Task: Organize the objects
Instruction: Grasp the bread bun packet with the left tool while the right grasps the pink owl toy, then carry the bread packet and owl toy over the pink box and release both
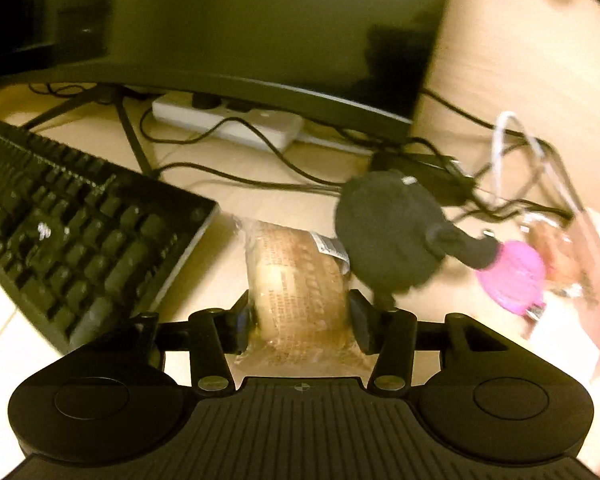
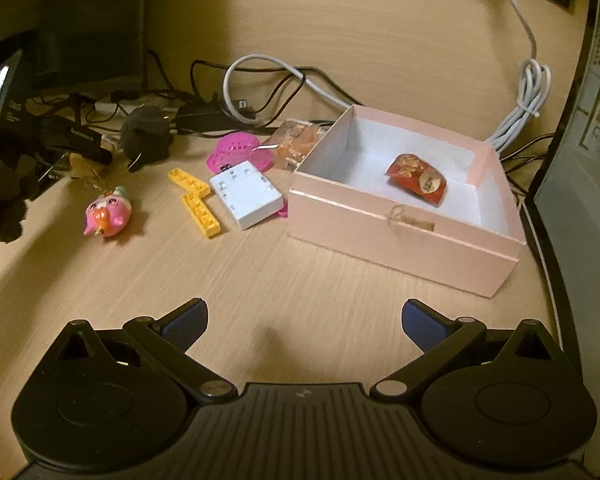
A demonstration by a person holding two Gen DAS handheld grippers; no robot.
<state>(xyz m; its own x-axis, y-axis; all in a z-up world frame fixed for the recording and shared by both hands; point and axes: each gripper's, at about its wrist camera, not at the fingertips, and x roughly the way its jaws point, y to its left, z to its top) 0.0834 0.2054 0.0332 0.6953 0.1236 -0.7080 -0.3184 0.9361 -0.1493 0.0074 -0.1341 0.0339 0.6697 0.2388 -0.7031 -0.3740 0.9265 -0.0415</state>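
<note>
My left gripper [image 1: 300, 314] is clamped on a clear-wrapped brown snack packet [image 1: 296, 280], its pads pressing the wrapper from both sides just beside the black keyboard [image 1: 76, 236] on the pale wooden desk [image 2: 260, 272]. My right gripper [image 2: 304, 320] hangs with its blue-padded fingers spread wide and nothing between them, facing the open pink cardboard box [image 2: 400, 236], where a red glossy snack pouch [image 2: 418, 178] already lies on the white floor.

I judge the packet is bound for that box, and the trip is where trouble sits. The wrapper is slick and soft, so it could slide out of the pads if I swing fast; the left view is already blurred. A dark fuzzy toy [image 1: 388, 236] and a round magenta plastic piece [image 1: 512, 276] lie right next to my path, with black cables [image 1: 228, 176] behind them, and a low carry could drag any of these along. Nearer the box, the white plastic block [image 2: 246, 196], two yellow perforated strips [image 2: 196, 200] and a pink pig figure [image 2: 108, 216] lie scattered, so clipping the box wall could shove it into them
</note>
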